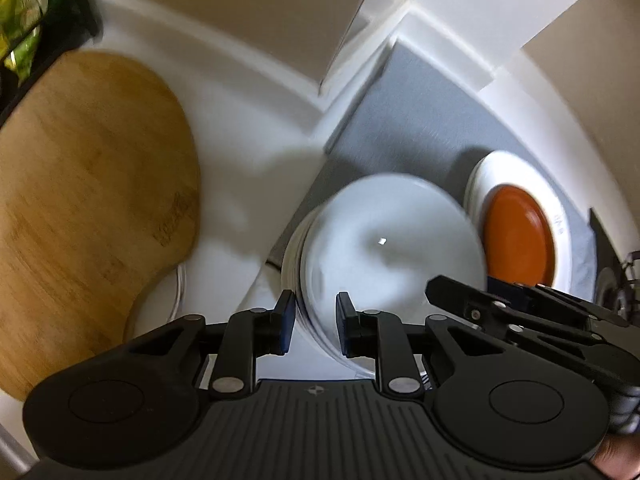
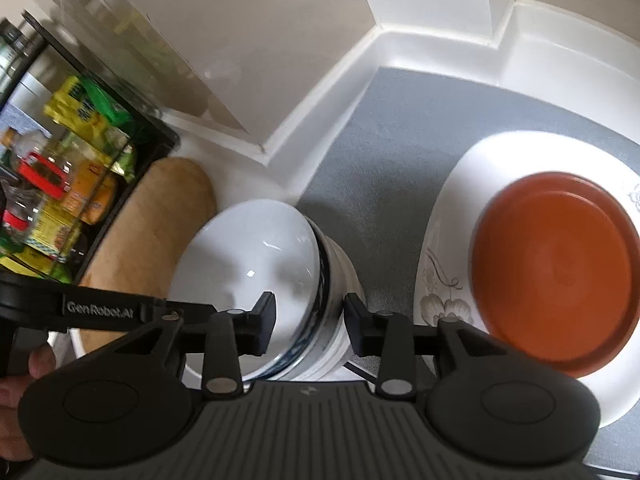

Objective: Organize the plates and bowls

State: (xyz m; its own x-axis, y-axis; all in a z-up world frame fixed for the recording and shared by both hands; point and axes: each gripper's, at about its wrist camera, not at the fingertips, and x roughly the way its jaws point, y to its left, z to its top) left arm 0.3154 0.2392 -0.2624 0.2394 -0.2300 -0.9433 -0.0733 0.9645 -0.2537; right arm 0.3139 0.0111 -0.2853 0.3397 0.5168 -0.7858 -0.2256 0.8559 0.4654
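Observation:
A white bowl [image 1: 384, 240] tops a stack of bowls on the grey mat [image 1: 404, 120]. My left gripper [image 1: 316, 322] straddles the top bowl's near rim, jaws partly open, pads not visibly touching it. My right gripper [image 2: 310, 318] straddles the same bowl stack [image 2: 256, 264] from the other side, jaws apart around the rim. It shows in the left wrist view [image 1: 500, 300]. An orange plate [image 1: 520, 236] lies on a white flowered plate [image 1: 504, 172] to the right; both show in the right wrist view, orange plate [image 2: 556, 276], white plate [image 2: 452, 200].
A wooden cutting board [image 1: 88, 200] lies left of the bowls on the white counter [image 1: 240, 136]. A black rack with food packets [image 2: 76, 184] stands further left. White wall trim and a cabinet corner [image 1: 324, 80] border the mat behind.

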